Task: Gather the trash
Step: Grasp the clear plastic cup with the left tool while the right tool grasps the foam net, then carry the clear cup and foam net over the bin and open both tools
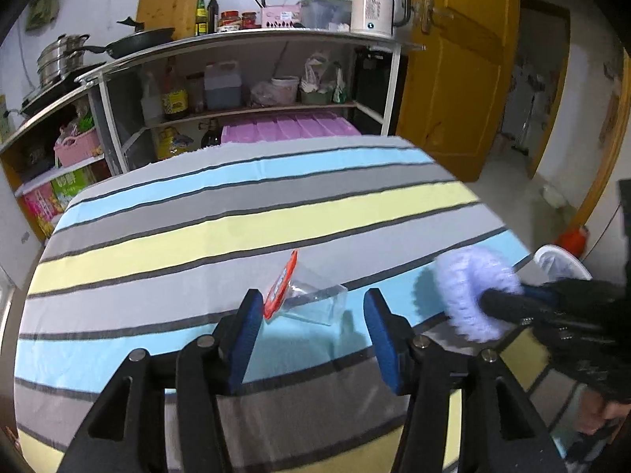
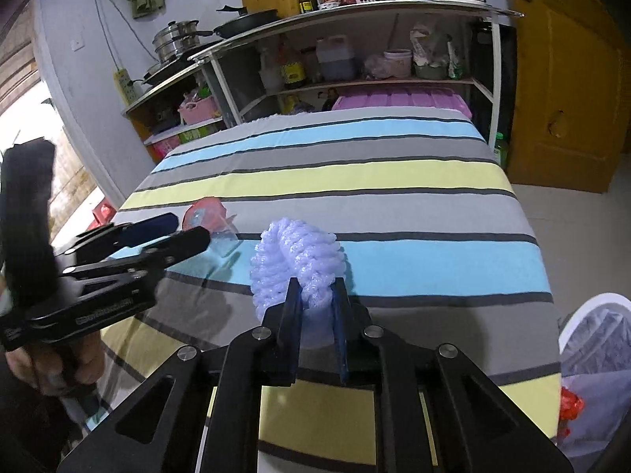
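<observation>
Your right hand-held gripper (image 2: 317, 307) grips the purple foam net (image 2: 299, 264) just above the bench (image 2: 355, 173), so carry it to the white bin (image 2: 591, 315) at the bench's right edge, while your open left hand-held gripper (image 1: 311, 315) closes around the clear wrapper (image 1: 303, 295).

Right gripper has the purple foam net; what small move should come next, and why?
Probably swing the right gripper rightward toward the white lined trash bin: it is shut on the lavender foam mesh sleeve, held above the striped tablecloth, and the bin sits just past the table's right edge.
</observation>
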{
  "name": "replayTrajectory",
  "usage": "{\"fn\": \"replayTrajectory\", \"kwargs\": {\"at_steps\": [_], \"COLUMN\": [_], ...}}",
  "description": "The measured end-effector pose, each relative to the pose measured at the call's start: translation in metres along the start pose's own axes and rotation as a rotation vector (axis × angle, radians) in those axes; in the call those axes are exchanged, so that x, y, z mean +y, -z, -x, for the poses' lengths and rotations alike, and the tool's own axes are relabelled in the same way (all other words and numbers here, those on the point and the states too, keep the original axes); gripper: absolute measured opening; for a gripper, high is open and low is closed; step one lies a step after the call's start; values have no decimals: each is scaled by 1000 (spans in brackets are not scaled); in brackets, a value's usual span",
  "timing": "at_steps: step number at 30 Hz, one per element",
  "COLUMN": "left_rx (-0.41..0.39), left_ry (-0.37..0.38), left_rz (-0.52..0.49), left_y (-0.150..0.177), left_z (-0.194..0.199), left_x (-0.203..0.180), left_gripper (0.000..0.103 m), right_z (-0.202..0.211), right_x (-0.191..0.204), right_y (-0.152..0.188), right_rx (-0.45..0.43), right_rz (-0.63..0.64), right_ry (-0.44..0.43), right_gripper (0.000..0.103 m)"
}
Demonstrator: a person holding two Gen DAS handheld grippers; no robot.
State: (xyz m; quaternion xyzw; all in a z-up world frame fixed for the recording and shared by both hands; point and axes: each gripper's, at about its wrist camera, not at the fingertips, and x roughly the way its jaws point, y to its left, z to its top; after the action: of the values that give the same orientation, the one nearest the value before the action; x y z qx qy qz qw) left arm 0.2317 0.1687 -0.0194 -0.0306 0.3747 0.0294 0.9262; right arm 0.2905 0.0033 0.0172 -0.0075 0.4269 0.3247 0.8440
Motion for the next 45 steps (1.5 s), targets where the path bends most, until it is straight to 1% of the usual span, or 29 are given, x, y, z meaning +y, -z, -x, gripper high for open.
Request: {"fn": "replayTrajectory", "kwargs": {"at_steps": [5,11,13,18,25,31,40,45], "left_rx": [30,80,102,86,19,-44,-109,-139], "left_ry": [-27,-72,-85,-89,-26,54,155,199], "left_rz": [-38,-50,-52,-44,-13,0,-35,-60], "left_y": [-1,-6,-5,-5,-1,6,14,16], "left_z": [-15,-33,-37,-32,3,42,88,106], "left_x": [-4,-5,-5,-6,-22,-56,-102,-126], "left_gripper": [55,55,46,45,45,45,45,45], "right_z": [5,10,12,19,43,79,138,165], "right_x": [-9,-17,-18,-23,-28,-32,-40,-46], "right_y": [0,1,2,4,13,24,46,57], "right_rx": [-8,-19,-22,-35,-66,-105,-171,-201], "right_rz": [-18,-38,-46,-63,-87,-100,-107,-111], "right_ry": [-11,-12,-9,0,12,46,112,145], "right_gripper": [14,14,14,14,14,14,14,14]}}
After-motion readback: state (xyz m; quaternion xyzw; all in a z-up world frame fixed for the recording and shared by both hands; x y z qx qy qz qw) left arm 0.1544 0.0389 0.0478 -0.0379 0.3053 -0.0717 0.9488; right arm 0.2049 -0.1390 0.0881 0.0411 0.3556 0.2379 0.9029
